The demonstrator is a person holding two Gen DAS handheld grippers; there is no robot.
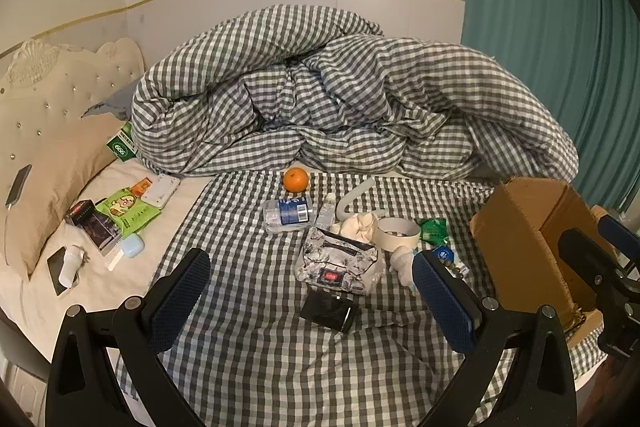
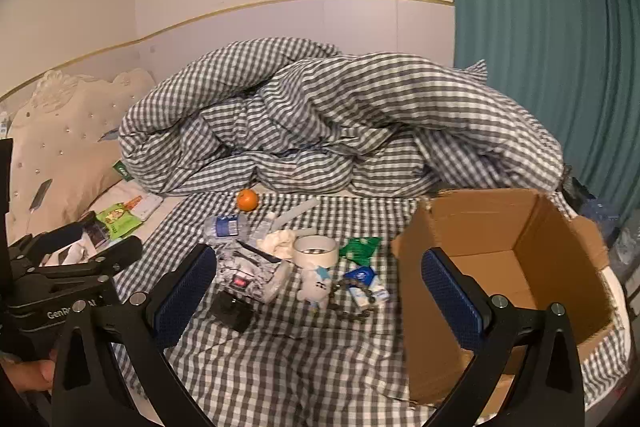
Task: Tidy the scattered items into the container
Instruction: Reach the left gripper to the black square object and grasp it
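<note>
On the checked bedspread the scattered items cluster mid-bed, the floral pouch (image 1: pixel 338 259) nearest, lying straight ahead of the left gripper (image 1: pixel 310 301), its long axis slanting across the gap. Both the left and the right gripper (image 2: pixel 316 293) stand wide apart, holding nothing. To the right sits the cardboard box (image 2: pixel 500 267), apparently empty, closest to the right gripper.

My right gripper (image 2: pixel 318 291) hung wide open over the checked sheet (image 2: pixel 280 367); cardboard box (image 2: pixel 500 267) sat open on the right, orange (image 2: pixel 247 199) far back by the duvet (image 2: pixel 340 123).
</note>
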